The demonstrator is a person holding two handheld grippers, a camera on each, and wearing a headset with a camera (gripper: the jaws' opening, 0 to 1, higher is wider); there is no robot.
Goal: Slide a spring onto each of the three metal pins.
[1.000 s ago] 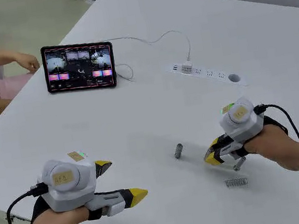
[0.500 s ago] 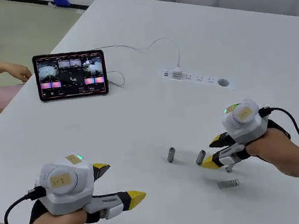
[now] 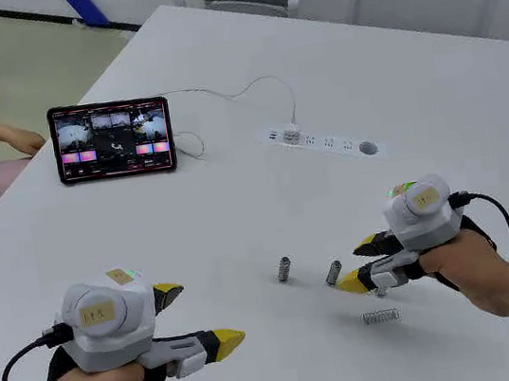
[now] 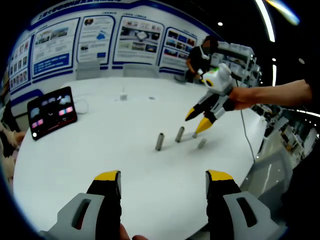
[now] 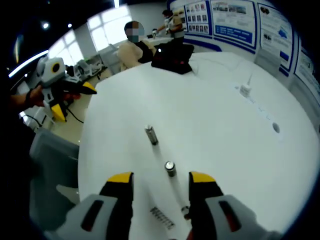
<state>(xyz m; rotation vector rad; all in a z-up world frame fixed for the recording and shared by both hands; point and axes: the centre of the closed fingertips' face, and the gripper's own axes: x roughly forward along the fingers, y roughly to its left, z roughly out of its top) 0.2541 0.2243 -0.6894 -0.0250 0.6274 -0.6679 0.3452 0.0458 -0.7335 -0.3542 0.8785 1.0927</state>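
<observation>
Loose coiled wire spring (image 3: 381, 316) lies flat on the white table (image 3: 237, 203), long axis along the near edge, just nearside of the yellow-tipped right gripper (image 3: 355, 267), jaws agape and empty; the left gripper (image 3: 201, 313), equally wide and empty, sits well apart; two upright metal pins (image 3: 285, 269) stand just beyond

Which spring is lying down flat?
The spring nearest the person, beside the right tongs, lies flat on the table. The other two stand upright farther left.

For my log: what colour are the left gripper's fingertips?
Yellow fingertips; best in the left gripper view.
</observation>
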